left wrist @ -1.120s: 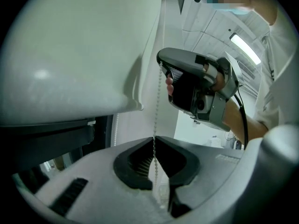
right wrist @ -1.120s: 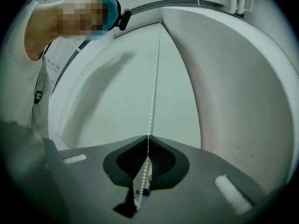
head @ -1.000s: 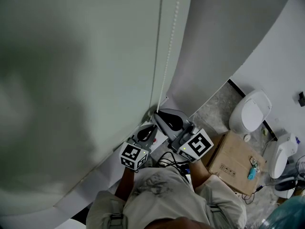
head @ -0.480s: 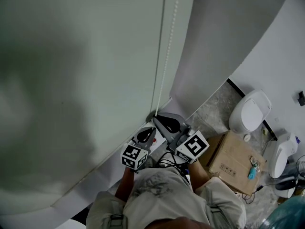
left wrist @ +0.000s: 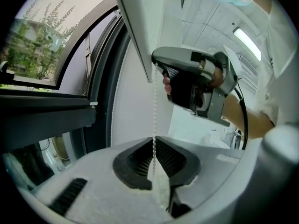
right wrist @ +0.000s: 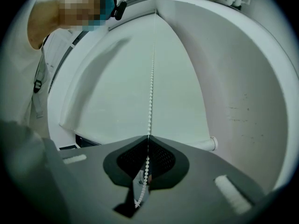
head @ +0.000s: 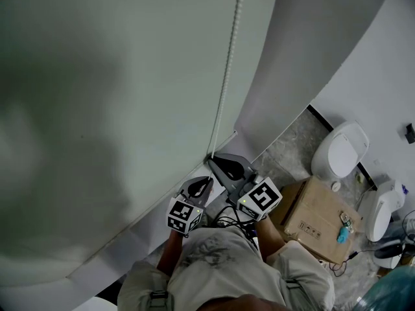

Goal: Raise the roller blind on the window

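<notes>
Head view shows the pale grey-green fabric roller blind (head: 117, 109) hanging far down over the window (left wrist: 42, 41), so the raising seems hardly begun. A white bead chain (head: 225, 89) runs just beside the blind's right edge. Near the blind's lower corner both tongs grasp this one strand: the right tongs (head: 214, 159) clenched above, the left tongs (head: 198, 186) below, pinching it though its jaws have just been easing apart, probably to pull down in turns

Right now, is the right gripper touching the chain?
Touching. In the right gripper view, the right gripper pinches the chain between its closed jaw tips.
</notes>
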The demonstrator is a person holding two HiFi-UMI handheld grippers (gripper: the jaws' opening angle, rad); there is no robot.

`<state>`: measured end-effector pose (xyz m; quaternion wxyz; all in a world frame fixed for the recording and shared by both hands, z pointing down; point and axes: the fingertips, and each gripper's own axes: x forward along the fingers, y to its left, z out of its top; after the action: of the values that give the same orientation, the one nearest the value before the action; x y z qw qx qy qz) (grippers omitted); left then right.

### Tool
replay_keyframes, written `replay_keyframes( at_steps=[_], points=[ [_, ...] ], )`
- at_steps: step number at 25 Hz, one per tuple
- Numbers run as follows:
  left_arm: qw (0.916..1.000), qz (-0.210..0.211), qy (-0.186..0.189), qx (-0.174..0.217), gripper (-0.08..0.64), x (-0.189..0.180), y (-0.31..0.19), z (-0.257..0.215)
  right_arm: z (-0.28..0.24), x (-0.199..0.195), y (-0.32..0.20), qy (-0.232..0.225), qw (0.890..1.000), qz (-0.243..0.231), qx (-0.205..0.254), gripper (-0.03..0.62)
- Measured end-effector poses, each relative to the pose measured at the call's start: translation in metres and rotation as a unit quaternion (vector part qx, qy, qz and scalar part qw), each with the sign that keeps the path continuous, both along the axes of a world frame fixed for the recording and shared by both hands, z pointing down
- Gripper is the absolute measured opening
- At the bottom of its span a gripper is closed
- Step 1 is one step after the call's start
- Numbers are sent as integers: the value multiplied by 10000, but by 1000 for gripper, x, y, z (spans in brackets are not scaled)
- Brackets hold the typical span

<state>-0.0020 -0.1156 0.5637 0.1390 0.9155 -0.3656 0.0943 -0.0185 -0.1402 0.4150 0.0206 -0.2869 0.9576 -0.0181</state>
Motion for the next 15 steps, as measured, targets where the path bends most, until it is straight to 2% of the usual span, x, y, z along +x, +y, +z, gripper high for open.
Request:
replay_keyframes(
  at_steps=[4, 10, 15],
  points=[
    [9998, 34, 98, 191, 32, 1, 10, -21, 2, -3, -3, 4, 10000, 1, 8, 12],
    [9967, 14, 293, 751, 58, -3, 19, -78, 2, -5, -2, 31, 10000, -17, 27, 12],
    [9943, 30, 502, 943, 71, -9, 23, -113, 2, -6, -2, 37, 10000, -26, 41, 12]
  ],
)
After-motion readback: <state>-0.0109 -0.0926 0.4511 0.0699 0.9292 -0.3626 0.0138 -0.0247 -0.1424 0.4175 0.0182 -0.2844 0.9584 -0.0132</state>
